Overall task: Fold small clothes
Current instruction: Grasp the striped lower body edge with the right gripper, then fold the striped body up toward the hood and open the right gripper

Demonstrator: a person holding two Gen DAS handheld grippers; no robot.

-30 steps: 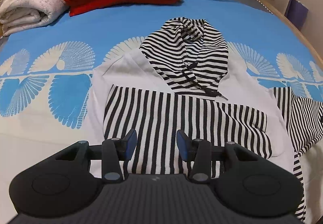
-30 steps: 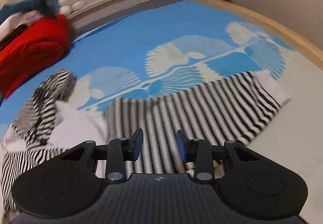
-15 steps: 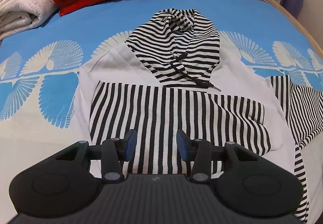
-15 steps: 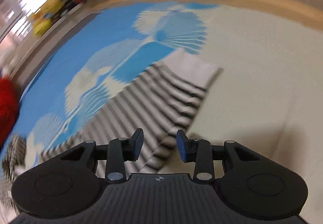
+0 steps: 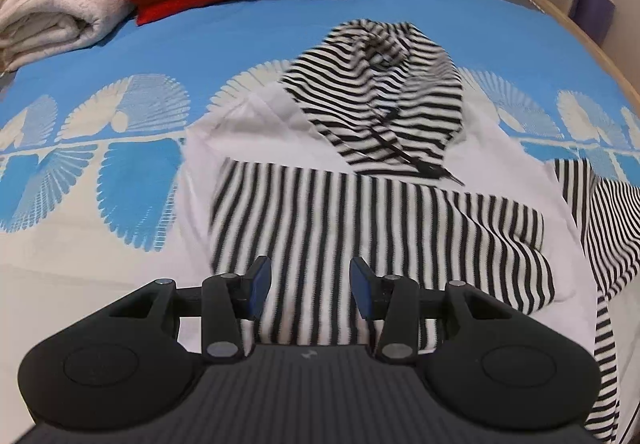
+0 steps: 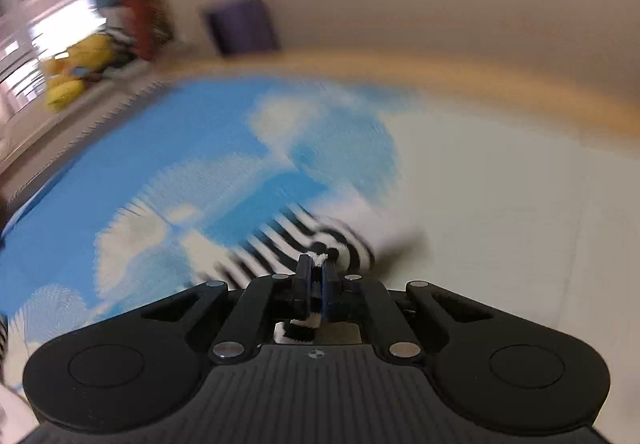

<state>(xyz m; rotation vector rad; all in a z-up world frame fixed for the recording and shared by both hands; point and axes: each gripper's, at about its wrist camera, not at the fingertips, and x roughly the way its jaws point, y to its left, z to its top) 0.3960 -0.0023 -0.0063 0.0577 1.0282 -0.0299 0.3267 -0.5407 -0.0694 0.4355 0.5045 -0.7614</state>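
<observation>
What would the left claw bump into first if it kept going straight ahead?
Probably the striped sleeve folded across the hoodie's white body; the open left claw points right at it, though depth is unclear.

Even, warm indoor light with soft shadows. The left view is mostly sharp, though the striped hoodie (image 5: pixel 320 228) smears just ahead of the left gripper (image 5: pixel 307 286). The right view is heavily motion-blurred beyond the right gripper (image 6: pixel 316 264); a blown-out window (image 6: pixel 36 24) glares far left, edges bowed by fisheye

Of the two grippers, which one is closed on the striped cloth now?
The right gripper: its fingers pinch the striped sleeve end. The left gripper is open above the folded hoodie, holding nothing.
</observation>
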